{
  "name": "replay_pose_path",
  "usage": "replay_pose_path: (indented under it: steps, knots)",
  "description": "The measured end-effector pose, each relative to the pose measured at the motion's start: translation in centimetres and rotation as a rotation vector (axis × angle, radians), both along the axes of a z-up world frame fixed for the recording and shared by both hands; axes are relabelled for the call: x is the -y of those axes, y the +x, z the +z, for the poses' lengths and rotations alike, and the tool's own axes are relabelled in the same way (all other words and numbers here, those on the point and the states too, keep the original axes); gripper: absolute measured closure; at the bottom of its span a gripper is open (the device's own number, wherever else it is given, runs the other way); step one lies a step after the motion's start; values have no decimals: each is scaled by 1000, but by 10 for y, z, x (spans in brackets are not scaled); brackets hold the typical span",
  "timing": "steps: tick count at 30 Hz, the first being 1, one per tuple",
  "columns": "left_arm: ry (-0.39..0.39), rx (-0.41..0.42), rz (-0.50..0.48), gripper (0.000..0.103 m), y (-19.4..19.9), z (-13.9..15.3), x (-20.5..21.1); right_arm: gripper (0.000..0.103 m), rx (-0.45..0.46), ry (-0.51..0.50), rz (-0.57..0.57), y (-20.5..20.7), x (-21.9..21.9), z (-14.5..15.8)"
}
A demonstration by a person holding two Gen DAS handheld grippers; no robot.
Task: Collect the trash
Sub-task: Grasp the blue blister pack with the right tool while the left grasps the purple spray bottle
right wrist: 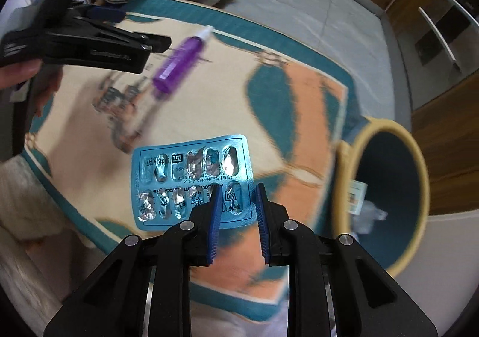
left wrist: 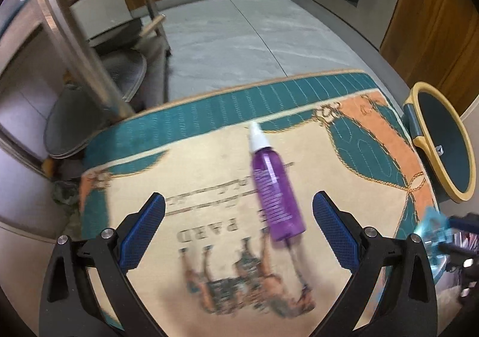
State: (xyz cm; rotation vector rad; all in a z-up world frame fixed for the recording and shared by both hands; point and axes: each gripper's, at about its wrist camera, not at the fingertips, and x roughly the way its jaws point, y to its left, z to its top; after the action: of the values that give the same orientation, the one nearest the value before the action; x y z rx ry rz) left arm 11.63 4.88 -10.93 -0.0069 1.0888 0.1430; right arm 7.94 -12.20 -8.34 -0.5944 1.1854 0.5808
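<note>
Collecting trash from a patterned rug [left wrist: 209,175] on a kitchen floor. The left gripper [left wrist: 239,226] hovered above the rug with its jaws wide apart and nothing between them. A purple spray bottle [left wrist: 274,187] lay on its side on the rug, ahead of the jaws and nearer the right-hand finger than the left. Its long axis ran nearly along the gripper's line of sight, white nozzle pointing away and flat base toward the camera, so the open jaws already faced the bottle's narrow width. The left gripper was plainly the nearer of the two to the bottle.

The right gripper [right wrist: 238,205] was clamped on one edge of a blue blister pack [right wrist: 191,178], whose pockets looked emptied; the pack appeared to be carried clear of the rug, though blur made this uncertain. A dark bin with a yellow rim [right wrist: 339,187] stood just beside the rug's right edge, mouth tilted toward the camera, some rubbish already inside.

Open rug surrounded the bottle on all sides. A metal rack [left wrist: 89,46] with pans stood past the rug's far left corner, well apart from the bottle.
</note>
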Motion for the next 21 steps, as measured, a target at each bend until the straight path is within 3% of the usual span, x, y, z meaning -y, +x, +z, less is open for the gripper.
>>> replay_pose_path:
  steps: [4, 8, 17, 20, 21]
  knots:
    - [-15, -31, -1, 8, 16, -21, 11, 80, -15, 23, -69, 7, 34, -5]
    - [-28, -89, 11, 34, 29, -47, 21, 80, -25, 37, -103, 11, 46, -14]
    - [20, -77, -29, 46, 31, -55, 37, 80, -22, 49, -66, 17, 43, -23]
    - [2, -76, -34, 56, 32, -54, 35, 80, -18, 57, -63, 15, 43, -21]
    - [-10, -74, -39, 67, 32, -54, 34, 80, -17, 59, -63, 16, 43, -21]
